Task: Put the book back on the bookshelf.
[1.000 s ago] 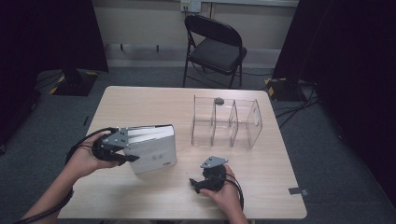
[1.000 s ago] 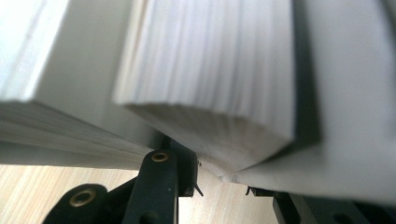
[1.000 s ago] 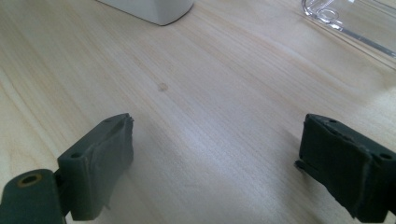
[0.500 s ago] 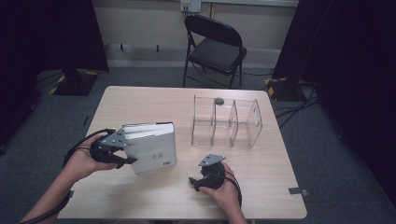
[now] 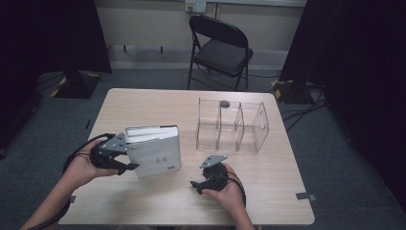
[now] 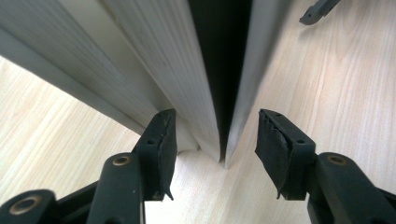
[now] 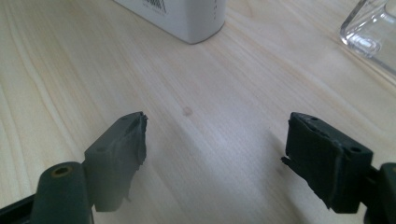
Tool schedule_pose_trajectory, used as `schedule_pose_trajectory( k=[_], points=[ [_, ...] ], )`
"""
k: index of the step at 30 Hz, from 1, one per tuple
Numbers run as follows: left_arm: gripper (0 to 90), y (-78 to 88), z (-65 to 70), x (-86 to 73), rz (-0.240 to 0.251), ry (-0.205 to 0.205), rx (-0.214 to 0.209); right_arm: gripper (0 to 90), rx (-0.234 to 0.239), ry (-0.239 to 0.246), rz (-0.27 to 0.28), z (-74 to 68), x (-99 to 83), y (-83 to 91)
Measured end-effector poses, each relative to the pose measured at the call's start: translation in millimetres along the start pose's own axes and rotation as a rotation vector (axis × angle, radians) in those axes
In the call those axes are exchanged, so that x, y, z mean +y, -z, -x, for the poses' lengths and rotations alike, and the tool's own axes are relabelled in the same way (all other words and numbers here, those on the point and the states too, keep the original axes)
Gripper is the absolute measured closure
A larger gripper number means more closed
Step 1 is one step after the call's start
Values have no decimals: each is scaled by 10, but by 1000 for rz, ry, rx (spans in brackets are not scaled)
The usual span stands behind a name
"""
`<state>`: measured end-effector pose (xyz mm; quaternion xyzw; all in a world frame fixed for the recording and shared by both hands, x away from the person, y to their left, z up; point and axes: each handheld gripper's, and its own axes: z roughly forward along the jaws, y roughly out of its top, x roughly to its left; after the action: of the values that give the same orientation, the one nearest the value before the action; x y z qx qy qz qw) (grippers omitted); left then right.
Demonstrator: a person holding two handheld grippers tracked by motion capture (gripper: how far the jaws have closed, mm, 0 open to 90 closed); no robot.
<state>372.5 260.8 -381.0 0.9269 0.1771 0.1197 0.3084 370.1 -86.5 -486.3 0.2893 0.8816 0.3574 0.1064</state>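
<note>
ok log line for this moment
left gripper: jaws just opening, book edge between, unpressed | right gripper: open, nothing between | rack: untouched

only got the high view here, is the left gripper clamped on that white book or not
Observer: No. In the left gripper view the left gripper has just been opening; its pads stand clear of the white book, whose corner sits between them.
Operator: is the book closed
Observer: Not fully; a dark gap splits the pages from the cover.
Operator: and the right one
Observer: The right gripper has just been closing a little but stands open over the bare table, nothing between its jaws.
</note>
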Motion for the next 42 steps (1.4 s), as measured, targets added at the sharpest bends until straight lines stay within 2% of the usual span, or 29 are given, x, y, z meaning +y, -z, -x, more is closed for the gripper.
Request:
schedule_pose_trajectory(
  k=[3,5,13,17,25,27,31,37,42],
  points=[
    [458,0,3,-11,-8,3,0,198,13,15,-1,13,50,14],
    [444,-8,4,-26,-7,7,7,202,40,12,-6,27,94,27],
    [414,-43,18,-76,-4,27,4,207,70,90,-52,44,328,72],
    [403,-53,26,-91,15,41,-5,214,79,121,-50,40,459,96],
    [347,-58,51,-113,38,51,3,223,132,116,-35,43,660,155],
    [331,-54,49,-108,32,56,5,225,139,129,-38,41,711,177],
    [311,-15,30,-121,43,64,3,225,133,148,-38,50,804,216],
    [292,68,17,-186,46,68,8,227,148,168,-35,44,937,242],
    [262,51,33,-282,59,84,16,233,158,188,-35,58,1043,289]
  ],
)
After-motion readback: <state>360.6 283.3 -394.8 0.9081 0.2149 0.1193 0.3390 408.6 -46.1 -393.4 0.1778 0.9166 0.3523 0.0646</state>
